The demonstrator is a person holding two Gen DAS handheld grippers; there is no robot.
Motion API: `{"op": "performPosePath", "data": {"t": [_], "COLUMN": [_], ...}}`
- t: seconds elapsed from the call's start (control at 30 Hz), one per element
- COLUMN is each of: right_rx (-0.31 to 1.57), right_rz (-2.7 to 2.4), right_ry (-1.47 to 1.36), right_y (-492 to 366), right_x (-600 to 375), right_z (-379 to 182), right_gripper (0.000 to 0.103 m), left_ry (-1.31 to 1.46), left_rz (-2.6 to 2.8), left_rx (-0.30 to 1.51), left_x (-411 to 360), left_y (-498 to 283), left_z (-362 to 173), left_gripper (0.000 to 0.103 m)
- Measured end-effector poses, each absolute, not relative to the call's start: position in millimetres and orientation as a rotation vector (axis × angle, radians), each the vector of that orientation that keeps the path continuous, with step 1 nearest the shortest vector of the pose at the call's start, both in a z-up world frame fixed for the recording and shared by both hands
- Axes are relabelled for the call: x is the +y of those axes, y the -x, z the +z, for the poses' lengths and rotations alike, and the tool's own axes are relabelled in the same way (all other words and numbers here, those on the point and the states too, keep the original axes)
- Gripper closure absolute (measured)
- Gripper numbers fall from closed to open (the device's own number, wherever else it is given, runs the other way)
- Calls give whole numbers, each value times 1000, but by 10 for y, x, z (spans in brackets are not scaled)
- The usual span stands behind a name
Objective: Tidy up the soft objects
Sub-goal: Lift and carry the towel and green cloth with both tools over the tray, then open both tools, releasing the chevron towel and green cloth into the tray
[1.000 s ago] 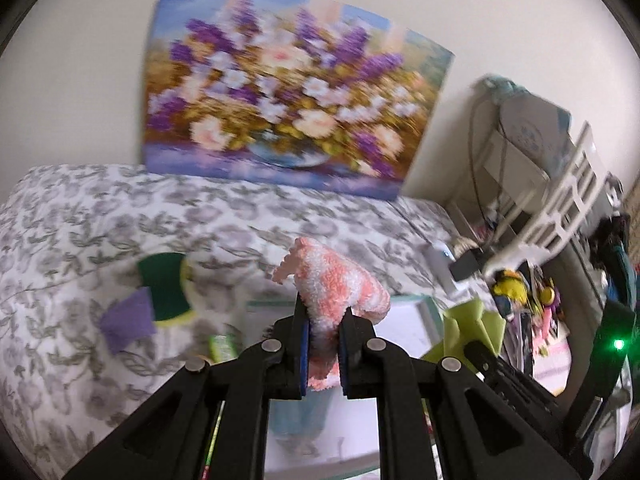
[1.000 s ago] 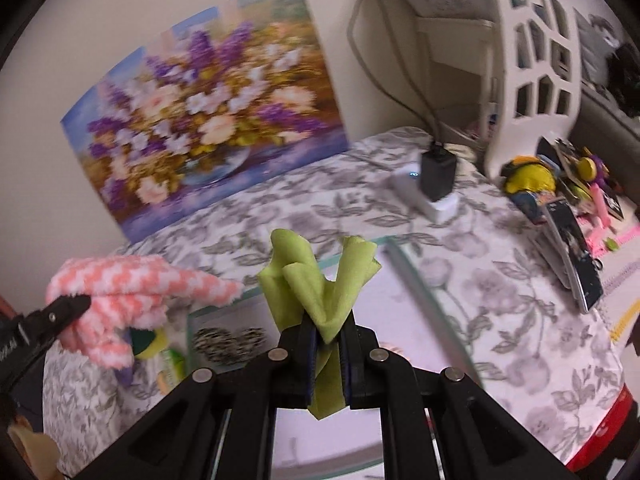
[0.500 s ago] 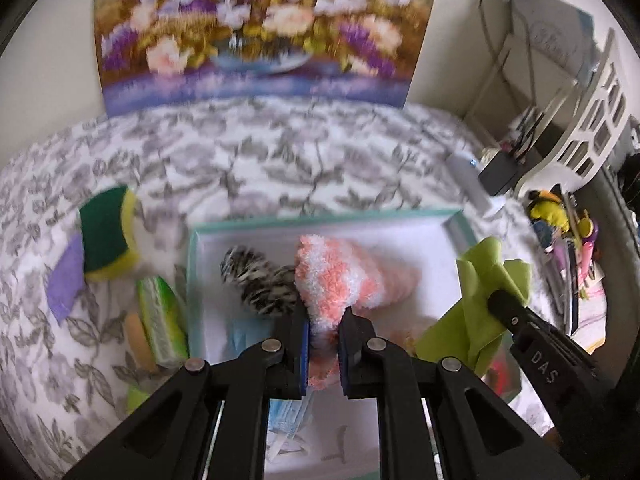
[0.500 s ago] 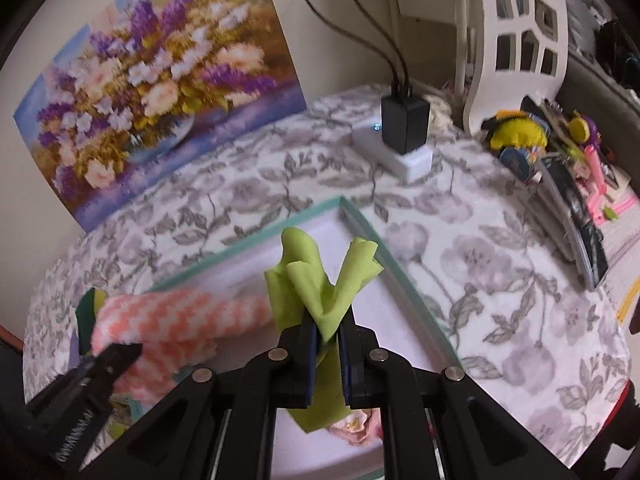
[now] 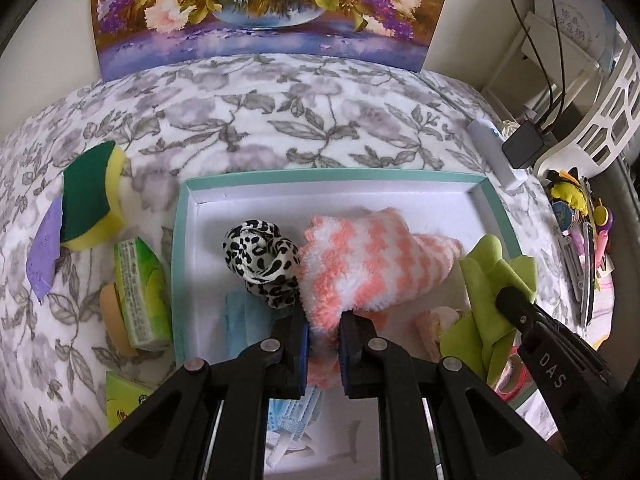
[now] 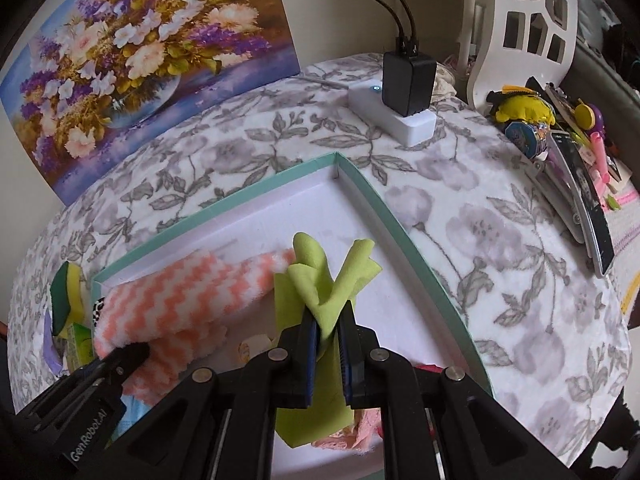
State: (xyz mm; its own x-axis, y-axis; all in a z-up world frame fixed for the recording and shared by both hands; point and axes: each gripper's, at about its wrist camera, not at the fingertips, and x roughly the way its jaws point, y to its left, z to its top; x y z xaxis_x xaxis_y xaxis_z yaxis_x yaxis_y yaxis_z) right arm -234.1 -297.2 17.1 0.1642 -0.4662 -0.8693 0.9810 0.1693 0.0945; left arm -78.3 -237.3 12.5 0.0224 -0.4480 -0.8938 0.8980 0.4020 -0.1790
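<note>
A shallow white box with a teal rim lies on the flowered cloth. My left gripper is shut on a fluffy pink-and-white sock, which lies inside the box beside a leopard-print scrunchie. My right gripper is shut on a lime-green cloth, held low over the box's right half. A light blue face mask lies in the box under the left fingers.
Left of the box lie a green-and-yellow sponge, a purple cloth and a green tissue pack. A flower painting leans at the back. A white power strip with a black charger and clutter sit right.
Both grippers came down toward the table. The sock and the green cloth went from hanging above the box to lying low inside it, and both views tilted more steeply downward.
</note>
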Motion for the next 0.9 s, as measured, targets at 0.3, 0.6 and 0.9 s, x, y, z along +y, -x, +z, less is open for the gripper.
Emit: {"op": "performPosePath", "data": {"t": [0.3, 0.6, 0.9], "right_rx": [826, 851, 905], "right_rz": [-1209, -1203, -1187], "right_ry": [-755, -750, -764], "right_y": [2319, 2310, 2265], "right_x": [-2922, -2866, -2861], "right_z": [459, 673, 563], "right_gripper": [50, 46, 1], "left_ry": [-465, -455, -415], "left_rz": [-1134, -1037, -939], "left_rx": [1133, 1112, 1135], "left_x": [-2336, -2215, -2130], "left_y": [708, 486, 250], "left_z": [421, 681, 631], "left_gripper": [73, 56, 15]}}
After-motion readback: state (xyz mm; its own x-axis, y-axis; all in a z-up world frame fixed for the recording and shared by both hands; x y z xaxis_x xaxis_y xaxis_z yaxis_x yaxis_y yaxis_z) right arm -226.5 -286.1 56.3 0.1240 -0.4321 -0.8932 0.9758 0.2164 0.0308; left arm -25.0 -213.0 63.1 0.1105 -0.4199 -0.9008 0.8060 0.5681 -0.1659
